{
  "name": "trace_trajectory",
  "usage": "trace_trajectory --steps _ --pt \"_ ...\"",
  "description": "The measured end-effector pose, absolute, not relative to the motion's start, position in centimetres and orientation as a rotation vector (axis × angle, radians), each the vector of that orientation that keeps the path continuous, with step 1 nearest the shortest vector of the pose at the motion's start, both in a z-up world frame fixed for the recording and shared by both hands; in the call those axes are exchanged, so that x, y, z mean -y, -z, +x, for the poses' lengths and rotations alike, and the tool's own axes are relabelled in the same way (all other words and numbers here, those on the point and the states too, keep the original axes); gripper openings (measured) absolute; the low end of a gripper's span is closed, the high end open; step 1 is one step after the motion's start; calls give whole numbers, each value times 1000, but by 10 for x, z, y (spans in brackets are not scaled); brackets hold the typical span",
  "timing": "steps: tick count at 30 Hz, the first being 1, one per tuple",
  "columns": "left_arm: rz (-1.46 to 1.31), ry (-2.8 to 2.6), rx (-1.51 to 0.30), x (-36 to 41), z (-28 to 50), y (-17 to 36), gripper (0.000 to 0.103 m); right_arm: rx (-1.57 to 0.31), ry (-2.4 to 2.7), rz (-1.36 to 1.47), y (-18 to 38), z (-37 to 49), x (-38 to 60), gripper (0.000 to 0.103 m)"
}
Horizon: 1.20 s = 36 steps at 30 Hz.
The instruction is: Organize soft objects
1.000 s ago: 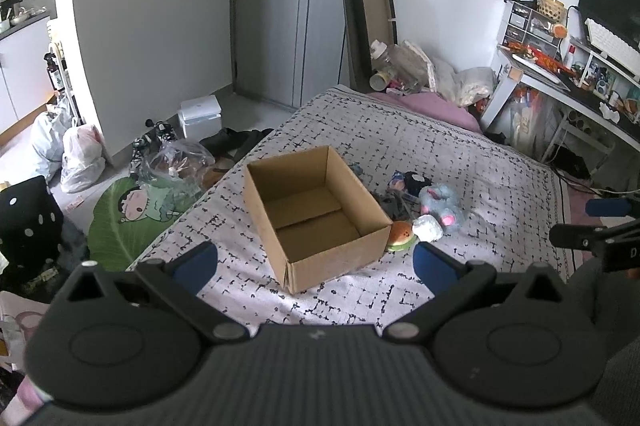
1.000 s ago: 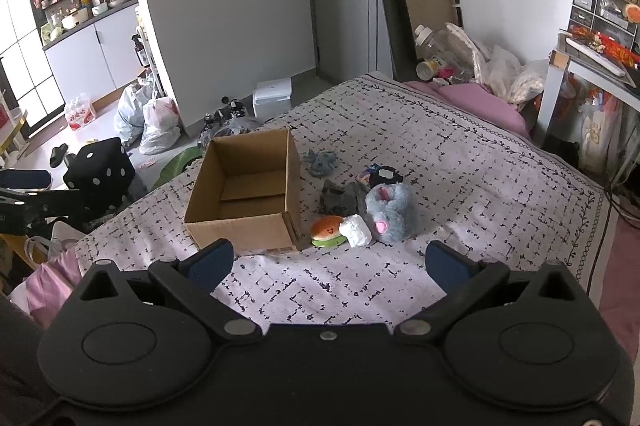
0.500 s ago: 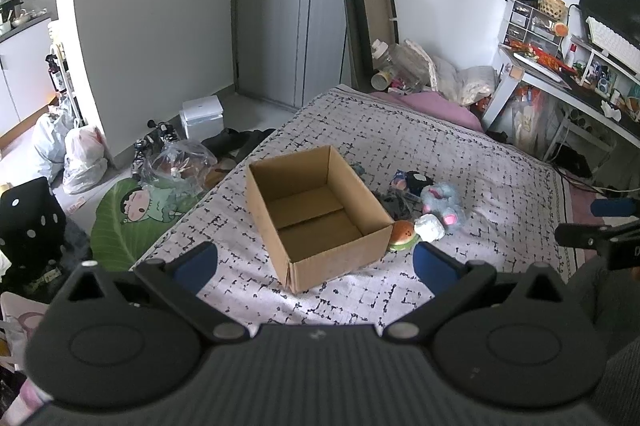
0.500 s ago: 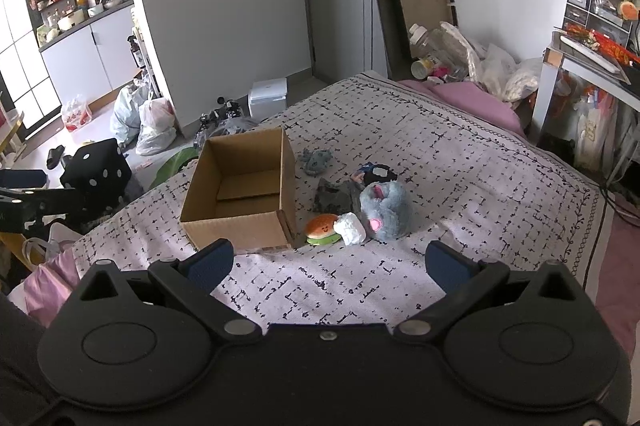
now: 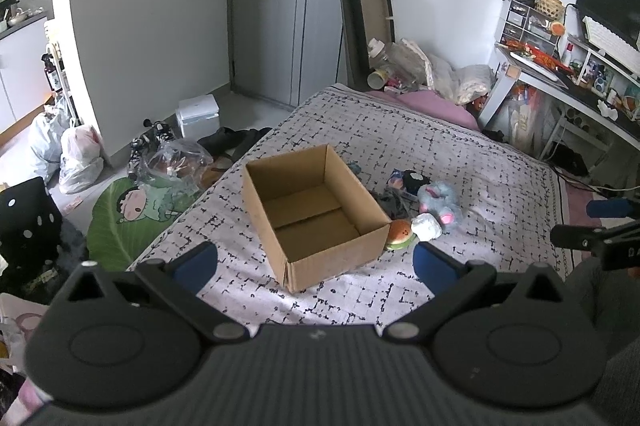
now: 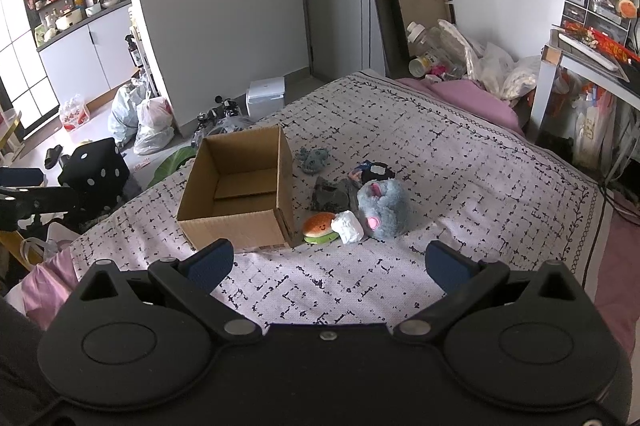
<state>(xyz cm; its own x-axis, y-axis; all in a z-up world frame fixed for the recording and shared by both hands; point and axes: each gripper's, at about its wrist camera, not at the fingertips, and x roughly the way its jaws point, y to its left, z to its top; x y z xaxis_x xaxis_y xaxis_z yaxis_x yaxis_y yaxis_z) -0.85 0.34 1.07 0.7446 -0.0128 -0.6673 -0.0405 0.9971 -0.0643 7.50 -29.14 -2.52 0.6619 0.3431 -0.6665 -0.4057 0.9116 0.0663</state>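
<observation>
An open, empty cardboard box (image 5: 316, 214) (image 6: 244, 194) stands on the bed. Right of it lie several soft toys: a burger plush (image 6: 319, 227) (image 5: 399, 233), a small white plush (image 6: 349, 226) (image 5: 427, 226), a grey-blue furry plush (image 6: 384, 204) (image 5: 438, 196), a dark grey cloth toy (image 6: 332, 194), a black-and-white toy (image 6: 374, 170) and a small grey-blue one (image 6: 314, 158). My left gripper (image 5: 315, 260) is open and empty, held above the bed's near edge before the box. My right gripper (image 6: 328, 262) is open and empty, before the toys.
The bed's patterned cover (image 6: 460, 166) stretches right and back to a pink pillow (image 6: 468, 94). A desk (image 5: 560, 78) stands at the right. Bags (image 5: 76, 154), a white bin (image 5: 198, 116) and a black dotted cube (image 6: 96, 166) crowd the floor at the left.
Both grippers have drifted slightly back and up from the bed, so the box and toys look a bit farther away. Nothing on the bed has moved.
</observation>
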Motion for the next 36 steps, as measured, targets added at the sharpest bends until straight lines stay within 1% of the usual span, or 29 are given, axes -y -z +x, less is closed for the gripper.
trace_trajectory --steps 15,22,30,36 --pt "-13 76 -727 3 23 -10 103 -750 -409 -83 37 91 293 103" --pt "-19 95 -765 1 53 0 103 -753 -394 -69 44 105 300 103" --pt "33 159 -781 18 85 8 103 -769 -380 -31 53 123 313 103" --pt "84 192 -739 38 113 9 103 -754 -353 -23 59 134 325 101"
